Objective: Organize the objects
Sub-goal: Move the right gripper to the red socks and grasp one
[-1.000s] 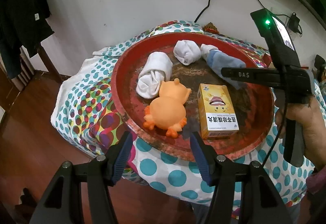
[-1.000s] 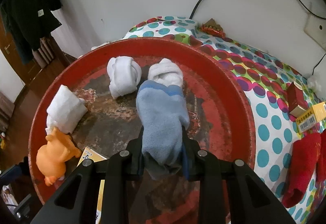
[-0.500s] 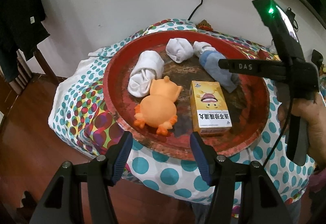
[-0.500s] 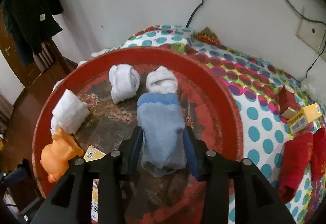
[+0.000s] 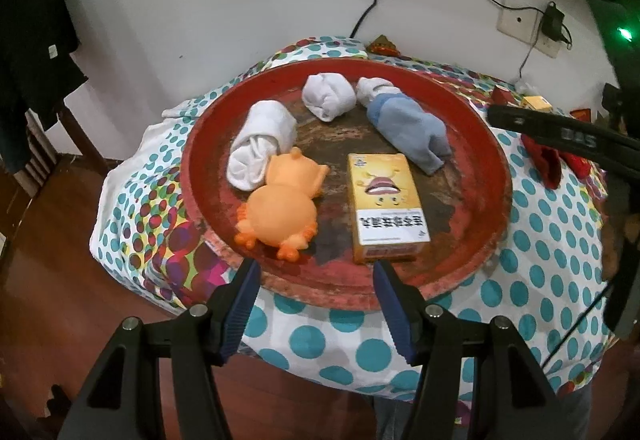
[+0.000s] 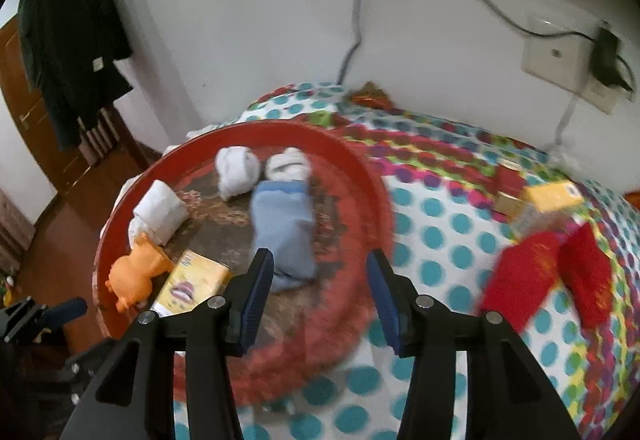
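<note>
A round red tray holds a blue-grey sock roll, two white sock rolls, an orange rubber toy and a yellow box. My left gripper is open and empty, just short of the tray's near rim. My right gripper is open and empty, above the tray's right rim, with the blue-grey sock lying free beyond its left finger.
The tray sits on a polka-dot cloth over a small table. Red cloths, a yellow box and a red box lie right of the tray. A wall with cables and a socket stands behind. Wooden floor lies left.
My right gripper opened, let go of the blue-grey sock on the tray, and pulled back to the right. My left gripper drew back a little from the tray.
</note>
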